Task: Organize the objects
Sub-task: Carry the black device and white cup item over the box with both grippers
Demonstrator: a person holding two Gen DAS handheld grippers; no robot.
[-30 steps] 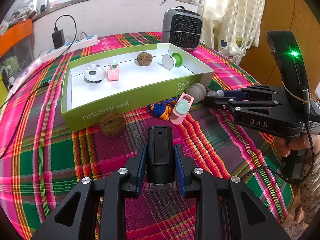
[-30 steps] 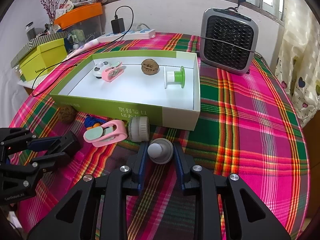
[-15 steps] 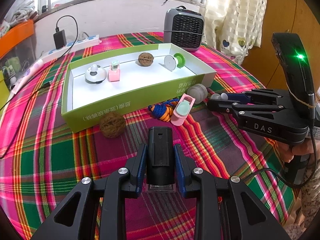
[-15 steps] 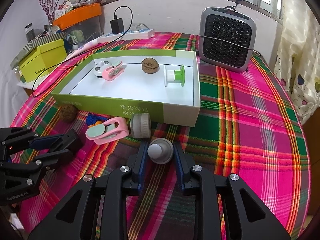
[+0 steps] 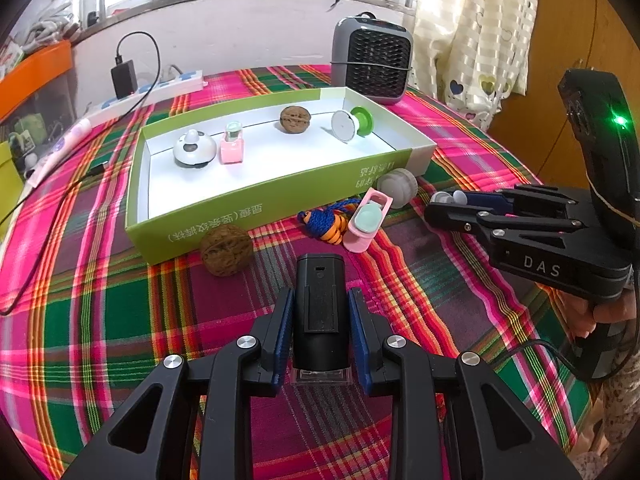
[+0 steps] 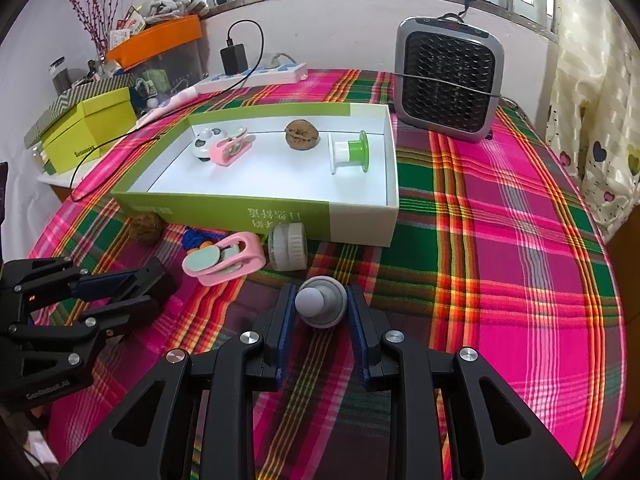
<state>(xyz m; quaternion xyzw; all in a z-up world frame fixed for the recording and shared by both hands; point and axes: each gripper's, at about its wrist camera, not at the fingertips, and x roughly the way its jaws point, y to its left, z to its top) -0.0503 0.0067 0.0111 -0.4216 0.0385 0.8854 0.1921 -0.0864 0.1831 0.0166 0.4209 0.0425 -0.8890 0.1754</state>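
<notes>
Since a second ago, the right gripper (image 6: 321, 312) has drawn a little back from the box (image 6: 280, 216), so the grey roll (image 6: 287, 246) and pink clip (image 6: 224, 260) now lie slightly farther ahead of it; the left gripper (image 5: 320, 322) has hardly shifted. The right gripper is clenched on a small grey knob (image 6: 320, 306), held between its blue pads (image 6: 285, 328) just above the plaid tablecloth (image 6: 500, 260). The left gripper is clenched on a black block (image 5: 319, 312), upright between its pads (image 5: 283, 336), near the front of the table.

The green box sits in the middle of the table with four things along its far wall: a white cow-patterned toy (image 5: 194, 148) at the left, a pink clip (image 5: 232, 145) touching its right side, a walnut (image 5: 295, 119), and a green-and-white spool (image 5: 353, 123) at the right. Just outside the box's near wall lie a second walnut (image 5: 226, 249) at the left, a blue-and-orange cord (image 5: 328, 220), the other pink clip and the grey roll at the right. A grey heater (image 6: 448, 80) stands beyond the box at the far right.
</notes>
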